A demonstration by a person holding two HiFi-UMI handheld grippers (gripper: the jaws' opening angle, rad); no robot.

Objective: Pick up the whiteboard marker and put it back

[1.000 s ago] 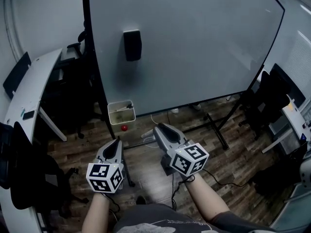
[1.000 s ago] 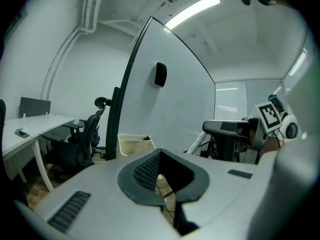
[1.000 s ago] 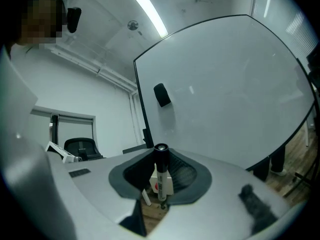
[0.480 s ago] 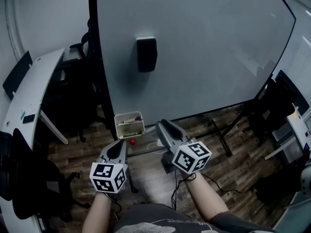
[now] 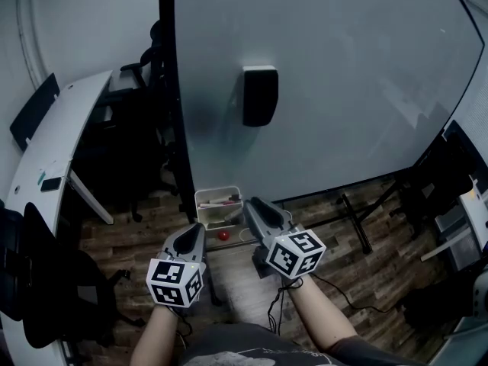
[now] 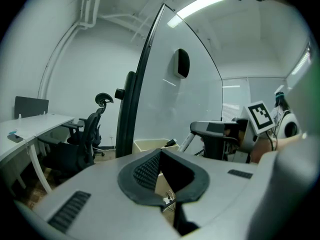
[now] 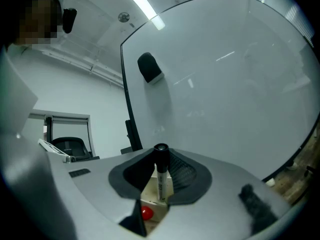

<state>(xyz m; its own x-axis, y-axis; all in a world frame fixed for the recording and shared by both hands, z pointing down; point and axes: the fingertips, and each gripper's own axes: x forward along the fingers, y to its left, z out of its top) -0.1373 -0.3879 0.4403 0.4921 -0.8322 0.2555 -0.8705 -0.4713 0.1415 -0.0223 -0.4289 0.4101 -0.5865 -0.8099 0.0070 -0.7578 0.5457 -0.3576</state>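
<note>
Item: whiteboard marker [image 7: 160, 180], black cap, pale barrel w/ print too small to read. Location: upright betw. jaws of right gripper [image 5: 255, 204], clamped on the barrel, cap poking above the jaw tips. Right gripper held low in front of whiteboard [image 5: 343, 75], jaw tips just beside the white box [image 5: 206, 198] fixed at the board's lower left edge; box holds a few pen-like items, not identifiable. Left gripper [image 6: 160, 154]: jaws closed together, nothing betw. them, held beside and slightly behind the right one, pointing twd. the same box. Red ball [image 5: 223, 235]: on wood-look floor [image 5: 343, 280], just below the box, betw. the two grippers in the head view. Black eraser [image 5: 260, 95]: stuck on the board face, well above the box. Also present: white desk [image 5: 53, 139] at far left, black office chair [image 6: 90, 131] by the desk, board stand legs [image 5: 358, 223] on the floor at right.
</note>
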